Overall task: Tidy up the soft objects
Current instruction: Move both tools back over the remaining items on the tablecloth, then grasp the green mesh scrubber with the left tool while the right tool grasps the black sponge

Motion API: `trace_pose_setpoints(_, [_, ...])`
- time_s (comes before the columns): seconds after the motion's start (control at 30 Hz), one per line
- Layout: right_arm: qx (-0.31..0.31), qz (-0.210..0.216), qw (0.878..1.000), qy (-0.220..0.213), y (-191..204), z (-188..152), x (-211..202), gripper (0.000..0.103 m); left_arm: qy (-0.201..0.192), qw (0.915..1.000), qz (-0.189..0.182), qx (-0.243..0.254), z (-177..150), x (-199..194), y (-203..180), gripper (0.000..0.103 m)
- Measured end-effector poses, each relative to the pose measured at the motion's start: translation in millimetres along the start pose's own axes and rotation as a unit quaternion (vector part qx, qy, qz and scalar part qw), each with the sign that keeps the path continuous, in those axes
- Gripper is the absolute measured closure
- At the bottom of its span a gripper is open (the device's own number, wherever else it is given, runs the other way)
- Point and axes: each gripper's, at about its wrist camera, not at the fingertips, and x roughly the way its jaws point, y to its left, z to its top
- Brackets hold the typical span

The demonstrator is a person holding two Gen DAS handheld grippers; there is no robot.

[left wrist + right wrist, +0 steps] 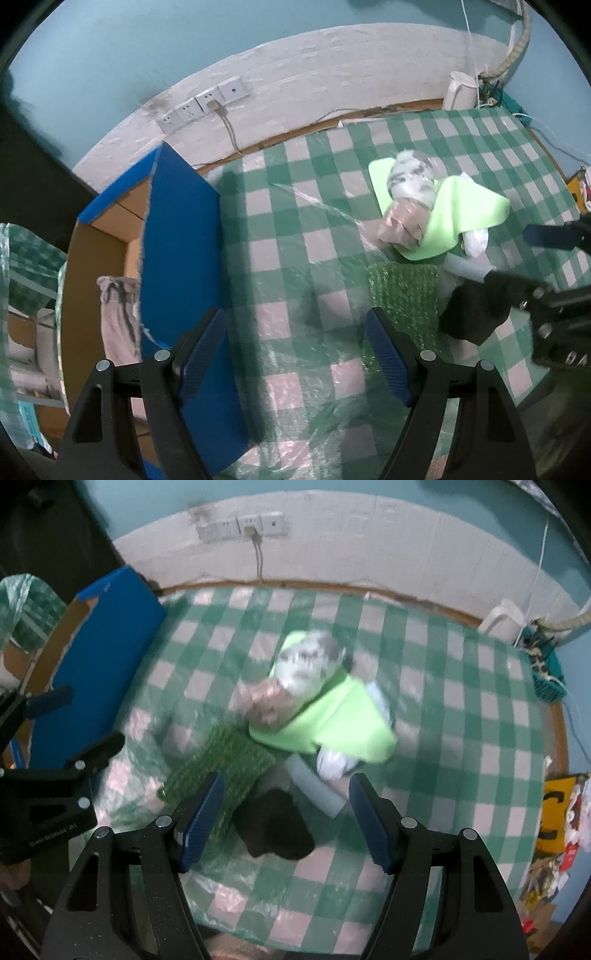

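Note:
A pile of soft things lies on the green-checked tablecloth (461, 701): a lime-green cloth (332, 716), a grey-white bundle (310, 664), a brown-pink bundle (266, 705), a green bubble-wrap sheet (221, 775), a black cloth (277, 827) and white pieces (317, 786). The same pile shows in the left wrist view, with the lime cloth (461, 210), bubble wrap (402, 302) and black cloth (476, 310). My left gripper (295, 358) is open and empty, between the box and the pile. My right gripper (286, 821) is open and empty, just above the black cloth.
A blue-sided cardboard box (177, 258) stands at the table's left edge with a pinkish-grey cloth (118, 317) inside. A white kettle (460, 90) and cables sit at the back right. A wall with sockets (243, 526) runs behind the table.

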Motion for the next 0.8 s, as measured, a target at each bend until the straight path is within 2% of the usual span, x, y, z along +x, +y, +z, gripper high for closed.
trace_pose_setpoints(0.37, [-0.029, -0.004, 0.998, 0.060, 7.3, -22.1, 44.1, 0.032, 0.040, 0.9989, -0.008, 0.023, -8.9, 29.8, -19.1, 0.024])
trace_pose_setpoints(0.6, [-0.049, 0.001, 0.996, 0.070, 12.5, -25.8, 56.4, 0.032, 0.051, 0.9982, -0.006, 0.030, -11.5, 37.1, -23.0, 0.024])
trace_pose_setpoints(0.67, [-0.052, 0.008, 0.996, 0.074, 13.3, -27.0, 58.8, 0.040, 0.052, 0.9981, -0.005, 0.031, -11.3, 37.9, -23.4, 0.024])
trace_pose_setpoints(0.73, [-0.057, 0.023, 0.995, 0.080, 14.6, -29.0, 60.5, 0.053, 0.054, 0.9981, -0.005, 0.030, -10.6, 39.1, -23.5, 0.024])
trace_pose_setpoints(0.8, [-0.060, 0.026, 0.995, 0.080, 15.7, -30.0, 60.4, 0.057, 0.055, 0.9980, -0.005, 0.029, -9.6, 40.2, -23.7, 0.024])
